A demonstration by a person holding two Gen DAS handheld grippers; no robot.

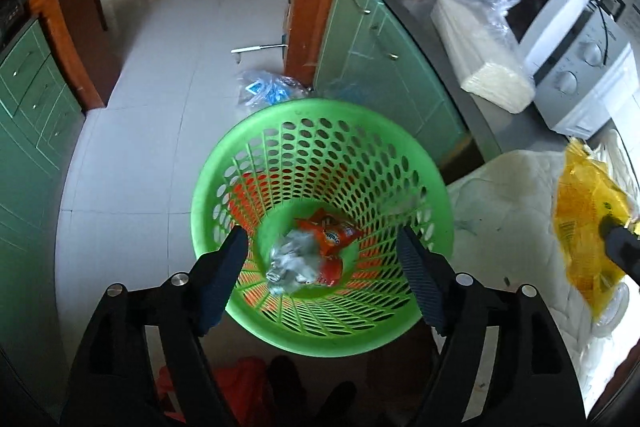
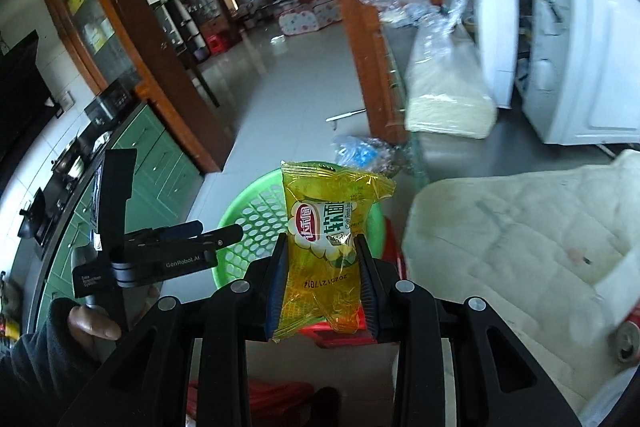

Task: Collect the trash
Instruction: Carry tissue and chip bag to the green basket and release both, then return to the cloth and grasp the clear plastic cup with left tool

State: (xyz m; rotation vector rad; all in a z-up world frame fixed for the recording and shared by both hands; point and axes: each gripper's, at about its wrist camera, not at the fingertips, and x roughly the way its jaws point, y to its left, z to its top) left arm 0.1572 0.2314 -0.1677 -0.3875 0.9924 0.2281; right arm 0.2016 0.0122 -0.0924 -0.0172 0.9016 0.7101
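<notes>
A green perforated basket point(image 1: 320, 107) stands on the floor right below my left gripper point(image 1: 320, 233). That gripper is open with nothing between its pads. An orange wrapper point(image 1: 332, 235) and a crumpled silvery wrapper point(image 1: 292, 263) lie on the basket's bottom. A blurred pale scrap point(image 1: 400, 205) shows by the right finger, over the basket wall. My right gripper point(image 2: 321, 241) is shut on a yellow snack packet point(image 2: 320, 211), held upright over the near side of the basket point(image 2: 248, 215). In the left wrist view the packet point(image 1: 588, 223) hangs at the far right.
A dark counter to the right carries a microwave point(image 1: 560, 27), a bagged white stack point(image 1: 480, 59) and a white cloth point(image 1: 512, 195). A clear plastic bag point(image 1: 268, 87) lies on the tiled floor behind the basket. Green cabinets point(image 1: 32, 115) line the left. A can point(image 2: 628, 343) stands at the right.
</notes>
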